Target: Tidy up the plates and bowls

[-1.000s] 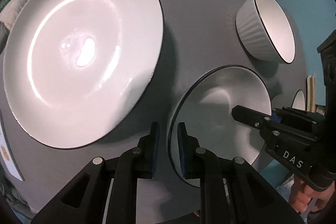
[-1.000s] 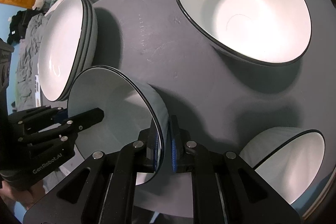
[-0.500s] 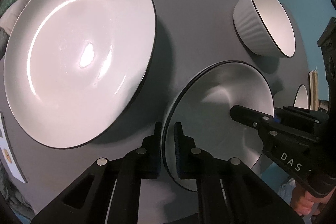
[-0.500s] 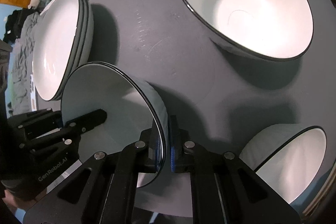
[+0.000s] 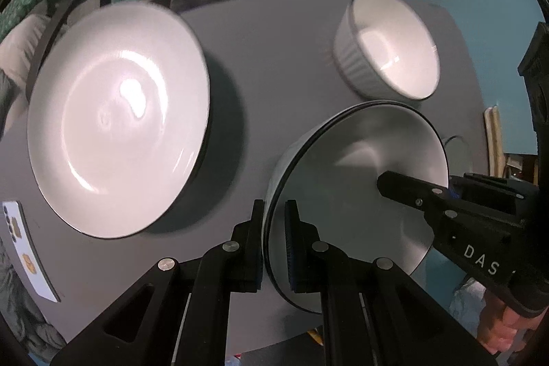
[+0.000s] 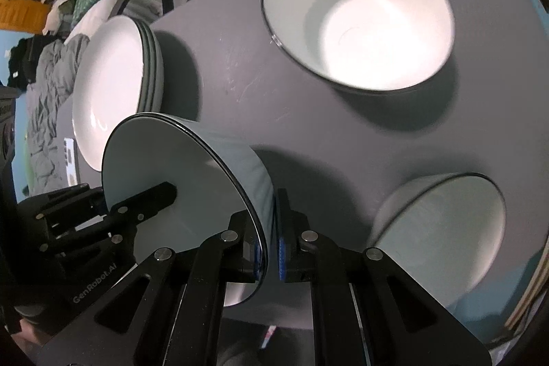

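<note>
A white bowl with a dark rim [image 5: 357,194] hangs tilted just above the grey table [image 5: 274,57], with its shadow under it. My left gripper [image 5: 274,208] is shut on its near rim. The right gripper [image 5: 411,191] comes in from the right and pinches the opposite rim. In the right wrist view the same bowl [image 6: 171,180] sits low left. There my right gripper [image 6: 264,215] is shut on its edge, and the left gripper [image 6: 147,198] holds the far side. A stack of white plates [image 5: 116,119] [image 6: 109,91] lies to the left.
A ribbed white bowl [image 5: 387,47] stands at the table's far right. The right wrist view shows a large white bowl [image 6: 360,23] at the back and another bowl [image 6: 442,235] near the front right edge. A white phone-like slab [image 5: 24,249] lies at the left edge.
Both grippers have closed on the bowl's rim and risen with it. The plates and the other bowls now look smaller and farther below.
</note>
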`<act>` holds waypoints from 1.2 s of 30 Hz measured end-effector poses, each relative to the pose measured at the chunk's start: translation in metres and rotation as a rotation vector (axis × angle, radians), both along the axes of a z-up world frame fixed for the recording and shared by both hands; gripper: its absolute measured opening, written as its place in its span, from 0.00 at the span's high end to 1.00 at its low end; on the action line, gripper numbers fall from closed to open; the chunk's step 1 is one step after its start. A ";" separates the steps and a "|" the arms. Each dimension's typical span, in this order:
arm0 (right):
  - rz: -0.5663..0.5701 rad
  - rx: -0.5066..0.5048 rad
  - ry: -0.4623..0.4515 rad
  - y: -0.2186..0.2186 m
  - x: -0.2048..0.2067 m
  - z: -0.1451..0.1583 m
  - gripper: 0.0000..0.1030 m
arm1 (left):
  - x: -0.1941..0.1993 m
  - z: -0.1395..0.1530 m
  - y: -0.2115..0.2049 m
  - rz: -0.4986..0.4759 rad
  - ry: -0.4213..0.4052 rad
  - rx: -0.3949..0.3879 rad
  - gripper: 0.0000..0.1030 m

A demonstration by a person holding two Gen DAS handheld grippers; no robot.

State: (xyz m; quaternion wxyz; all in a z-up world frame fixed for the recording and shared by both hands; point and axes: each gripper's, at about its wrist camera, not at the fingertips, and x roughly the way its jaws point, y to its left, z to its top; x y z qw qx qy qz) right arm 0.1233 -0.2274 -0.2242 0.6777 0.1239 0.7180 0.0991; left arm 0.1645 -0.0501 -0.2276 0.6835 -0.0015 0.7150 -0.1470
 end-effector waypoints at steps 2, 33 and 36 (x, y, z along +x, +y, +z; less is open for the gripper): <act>-0.010 -0.005 -0.006 -0.002 0.003 0.008 0.93 | 0.007 0.013 -0.005 -0.013 -0.013 -0.009 0.90; -0.140 -0.010 0.003 -0.085 0.078 0.011 0.93 | 0.083 -0.002 -0.094 -0.115 -0.068 0.029 0.90; -0.147 0.002 0.012 -0.089 0.082 0.008 0.93 | 0.086 -0.008 -0.096 -0.117 -0.052 0.024 0.90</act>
